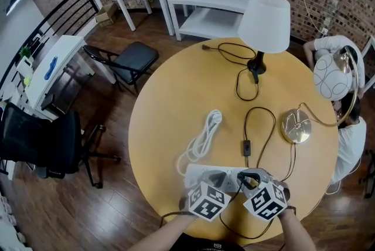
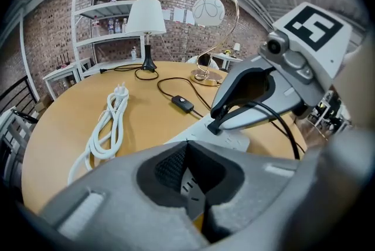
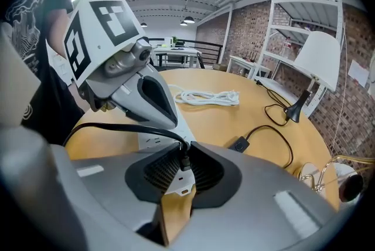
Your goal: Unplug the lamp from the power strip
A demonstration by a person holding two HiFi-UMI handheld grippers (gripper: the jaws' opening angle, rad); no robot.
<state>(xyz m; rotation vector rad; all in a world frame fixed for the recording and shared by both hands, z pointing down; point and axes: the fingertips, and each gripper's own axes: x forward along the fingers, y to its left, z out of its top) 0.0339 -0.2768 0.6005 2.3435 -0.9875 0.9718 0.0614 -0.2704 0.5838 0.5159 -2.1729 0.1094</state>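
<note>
A white power strip [image 1: 196,173] lies near the front edge of the round wooden table [image 1: 176,103]. My left gripper [image 1: 218,178] is shut on its end; in the left gripper view the strip's slotted face [image 2: 190,191] shows between the pads. My right gripper [image 1: 249,176] is shut on a black plug [image 3: 184,162] seated in the strip [image 3: 153,139], with the black cord arching away to the left. A gold lamp [image 1: 296,126] with a globe stands at the right. A white-shaded lamp [image 1: 263,21] stands at the back.
A black cord with an inline switch [image 1: 247,148] loops across the table's middle. A coiled white cable [image 1: 202,138] lies left of it. A person in white [image 1: 345,126] sits at the table's right edge. A folding chair [image 1: 132,62] and an office chair [image 1: 41,144] stand to the left.
</note>
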